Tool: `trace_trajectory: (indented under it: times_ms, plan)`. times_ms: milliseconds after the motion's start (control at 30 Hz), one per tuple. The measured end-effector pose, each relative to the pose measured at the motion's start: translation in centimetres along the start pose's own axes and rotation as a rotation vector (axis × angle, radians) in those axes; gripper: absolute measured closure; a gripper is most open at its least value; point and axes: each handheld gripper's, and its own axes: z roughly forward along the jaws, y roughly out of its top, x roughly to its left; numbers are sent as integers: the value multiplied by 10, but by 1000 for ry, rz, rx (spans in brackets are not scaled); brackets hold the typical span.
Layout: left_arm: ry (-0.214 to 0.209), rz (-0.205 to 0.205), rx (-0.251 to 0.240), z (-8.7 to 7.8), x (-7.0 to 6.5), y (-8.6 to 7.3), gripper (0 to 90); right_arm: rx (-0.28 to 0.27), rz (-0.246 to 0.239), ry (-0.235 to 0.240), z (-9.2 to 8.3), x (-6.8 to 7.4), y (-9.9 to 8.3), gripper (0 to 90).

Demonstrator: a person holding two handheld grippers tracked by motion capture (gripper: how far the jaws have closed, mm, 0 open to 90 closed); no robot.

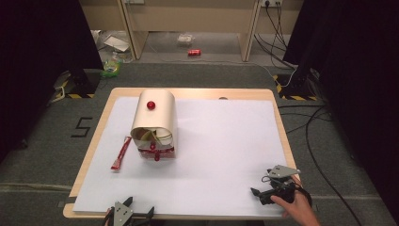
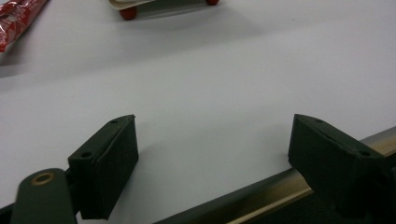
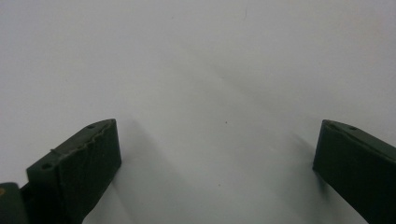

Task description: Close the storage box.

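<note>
Grippers sat w/ jaws spread, holding nothing: left gripper (image 1: 134, 213) at worktop's (image 1: 197, 93) near edge, right gripper (image 1: 263, 192) by near-right corner, prob. parked pre-reach. Cream bread box (image 1: 154, 123) stood left of centre, long axis near-to-far, opening toward near edge. Red packet (image 1: 121, 152) lay just beside it, similarly aligned.

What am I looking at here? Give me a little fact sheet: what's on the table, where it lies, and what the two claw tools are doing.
surface: white sheet on a wooden table
main thing: cream bread-bin-like box with a red knob, left of centre, its front open
beside it: red packet, to the box's left, apart from it
left gripper: at the near edge, jaws wide apart, holding nothing
right gripper: near right corner, in a hand, jaws wide apart, holding nothing
</note>
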Motion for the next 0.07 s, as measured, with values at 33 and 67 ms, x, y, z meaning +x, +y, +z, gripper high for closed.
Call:
trace_trajectory:
  times_ms: [33,67]
  plan:
    - [0,0,0,0,0,0,151,0,0,0,0,0,0,13]
    - [0,0,0,0,0,0,151,0,0,0,0,0,0,13]
